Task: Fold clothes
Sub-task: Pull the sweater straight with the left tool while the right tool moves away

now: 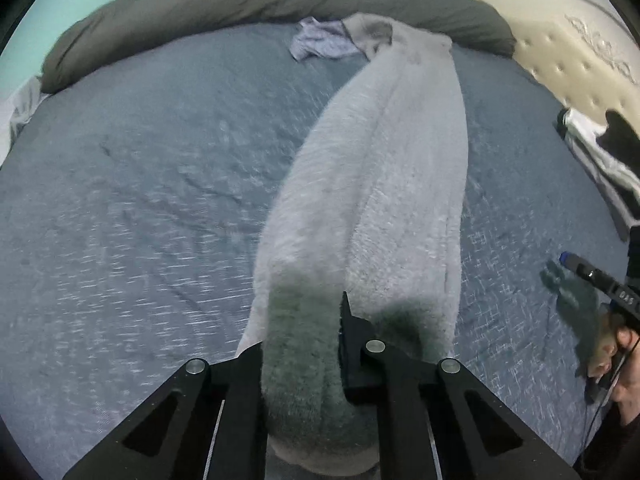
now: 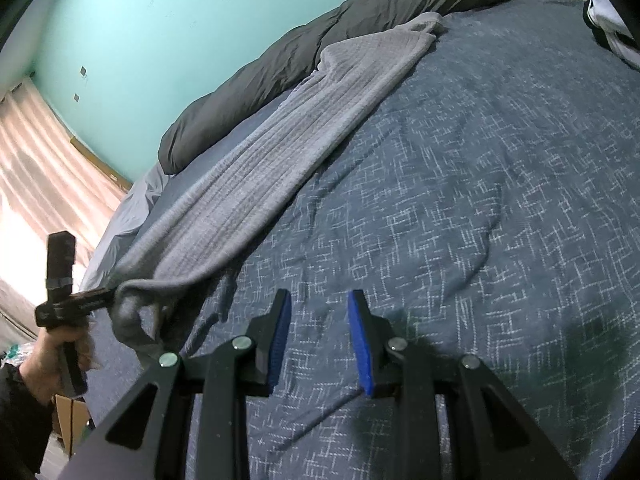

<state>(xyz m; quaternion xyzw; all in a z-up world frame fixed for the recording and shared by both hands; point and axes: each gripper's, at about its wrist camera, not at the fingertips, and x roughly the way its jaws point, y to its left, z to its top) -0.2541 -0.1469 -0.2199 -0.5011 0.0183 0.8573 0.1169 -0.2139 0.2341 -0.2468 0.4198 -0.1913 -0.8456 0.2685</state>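
A long grey ribbed garment (image 1: pixel 380 168) lies stretched across the blue patterned bedspread (image 1: pixel 140 200), running from the far dark duvet toward me. My left gripper (image 1: pixel 312 320) is shut on the garment's near end, which bunches up between its fingers. From the right wrist view the same grey garment (image 2: pixel 280 140) runs diagonally, its end pinched by the left gripper (image 2: pixel 112 294) in a person's hand. My right gripper (image 2: pixel 320 320) hangs open above bare bedspread (image 2: pixel 480 200), blue pads apart, holding nothing. It also shows at the left wrist view's right edge, right gripper (image 1: pixel 576 264).
A rolled dark duvet (image 1: pixel 240 4) lines the far edge of the bed. A small pale patterned cloth (image 1: pixel 320 40) lies by the garment's far end. A black-and-white garment (image 1: pixel 600 160) sits at the right by the beige headboard (image 1: pixel 568 44). Curtains (image 2: pixel 44 168) hang at left.
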